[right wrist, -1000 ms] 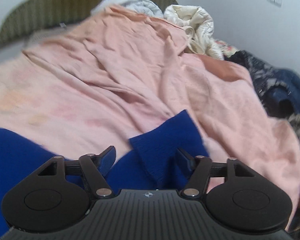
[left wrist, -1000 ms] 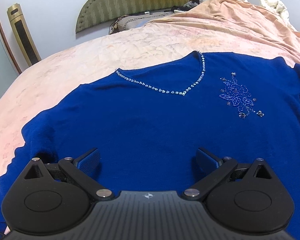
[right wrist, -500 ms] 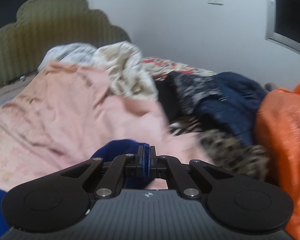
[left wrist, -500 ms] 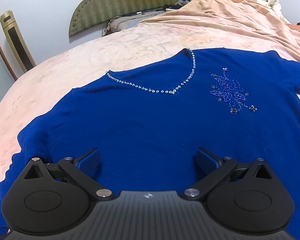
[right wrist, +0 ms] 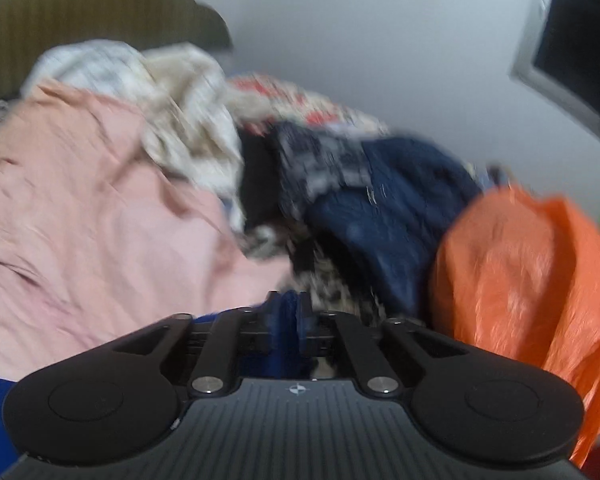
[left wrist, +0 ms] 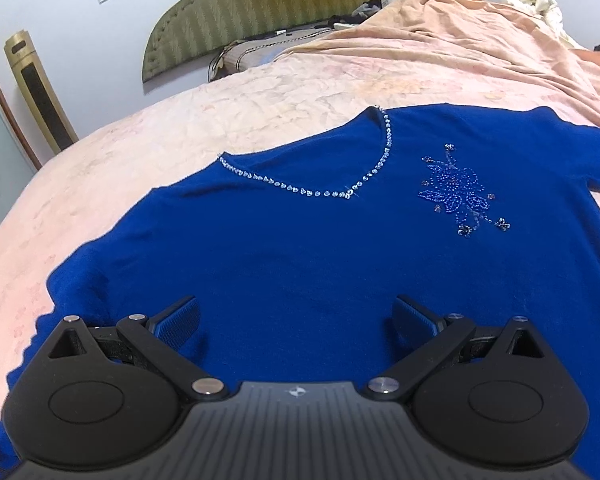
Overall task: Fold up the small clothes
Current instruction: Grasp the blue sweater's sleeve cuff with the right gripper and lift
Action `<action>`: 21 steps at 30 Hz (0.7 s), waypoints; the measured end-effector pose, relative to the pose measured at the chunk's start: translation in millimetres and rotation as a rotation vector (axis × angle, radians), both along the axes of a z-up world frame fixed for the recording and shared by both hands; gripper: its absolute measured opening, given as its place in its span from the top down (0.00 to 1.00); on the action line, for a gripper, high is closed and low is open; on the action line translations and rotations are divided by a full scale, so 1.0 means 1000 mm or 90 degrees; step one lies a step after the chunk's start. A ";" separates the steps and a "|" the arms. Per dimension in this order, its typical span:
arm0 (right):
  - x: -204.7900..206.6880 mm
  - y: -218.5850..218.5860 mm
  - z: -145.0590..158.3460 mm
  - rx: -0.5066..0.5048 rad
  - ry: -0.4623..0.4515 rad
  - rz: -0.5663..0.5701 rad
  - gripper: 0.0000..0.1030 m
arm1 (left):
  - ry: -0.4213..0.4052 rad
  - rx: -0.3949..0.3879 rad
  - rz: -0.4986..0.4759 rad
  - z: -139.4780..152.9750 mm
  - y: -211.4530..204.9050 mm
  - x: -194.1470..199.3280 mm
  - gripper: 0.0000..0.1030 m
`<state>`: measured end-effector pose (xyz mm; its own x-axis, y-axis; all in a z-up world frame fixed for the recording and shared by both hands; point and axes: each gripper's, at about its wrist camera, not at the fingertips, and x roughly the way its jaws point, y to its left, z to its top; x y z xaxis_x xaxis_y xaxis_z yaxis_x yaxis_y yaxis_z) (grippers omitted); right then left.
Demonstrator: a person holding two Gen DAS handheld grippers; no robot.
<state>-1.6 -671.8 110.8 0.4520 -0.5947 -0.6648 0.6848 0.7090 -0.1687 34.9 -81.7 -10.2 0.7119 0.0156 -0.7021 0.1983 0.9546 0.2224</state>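
The right wrist view is smeared by motion, so we can read only rough shapes: a heap of mixed clothes [right wrist: 340,168] and an orange crinkled plastic bag [right wrist: 532,272] on the right, cut off by the frame edge. In the left wrist view the royal-blue knit top [left wrist: 300,248] runs out of frame at the right and at the bottom, and its lower hem is hidden behind the gripper body.

The left gripper [left wrist: 296,320] tilts downward over the top's lower front, its blue-padded fingers [left wrist: 176,320] spread wide with nothing between them; we cannot tell whether the pads touch the cloth. The right gripper [right wrist: 290,316] also tilts downward. Its jaws, which have just been opening a little, stand close together with a fold of the blue fabric between them; the pads appear to pinch it, though blur leaves this uncertain.

The top lies flat, front up, on the pale pink wrinkled bedsheet [left wrist: 180,128]. Its V-neck is edged with a row of clear rhinestones [left wrist: 320,192], and a beaded blue flower motif [left wrist: 456,196] sits beside the neckline.
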 end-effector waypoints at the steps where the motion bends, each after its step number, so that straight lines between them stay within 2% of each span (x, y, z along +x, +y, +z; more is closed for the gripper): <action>1: -0.003 -0.006 -0.010 0.017 -0.008 -0.021 0.64 | -0.003 0.004 -0.001 0.001 0.000 -0.001 0.00; 3: -0.021 -0.015 -0.026 0.047 -0.070 -0.070 0.63 | -0.009 0.006 -0.003 0.003 0.002 -0.002 0.00; 5: -0.048 -0.017 -0.030 0.081 -0.161 -0.109 0.62 | -0.009 0.002 -0.002 0.003 0.003 -0.002 0.00; 7: -0.075 -0.015 -0.032 0.125 -0.250 -0.123 0.58 | -0.002 -0.007 -0.004 0.002 0.003 -0.002 0.00; 8: -0.086 -0.012 -0.035 0.153 -0.274 -0.122 0.59 | 0.001 -0.010 -0.007 0.001 0.002 -0.002 0.00; 12: -0.098 -0.004 -0.059 0.254 -0.296 -0.110 0.59 | 0.011 -0.010 -0.023 0.000 -0.003 -0.005 0.00; 16: -0.085 -0.005 -0.090 0.310 -0.290 -0.138 0.60 | -0.007 0.001 -0.025 0.005 -0.004 -0.011 0.00; 18: -0.079 -0.008 -0.103 0.332 -0.324 -0.148 0.60 | -0.010 0.007 -0.019 0.007 -0.002 -0.012 0.00; 20: -0.081 -0.011 -0.110 0.345 -0.385 -0.170 0.60 | -0.007 0.010 -0.013 0.007 0.001 -0.011 0.00; 21: -0.082 -0.013 -0.112 0.346 -0.412 -0.174 0.64 | -0.005 0.009 -0.009 0.007 0.003 -0.010 0.00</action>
<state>-83.9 -684.6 -1.3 0.7254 -0.4140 -0.5500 0.6865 0.3762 0.6222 24.5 -78.6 -3.2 0.7179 0.0156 -0.6960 0.2093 0.9487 0.2371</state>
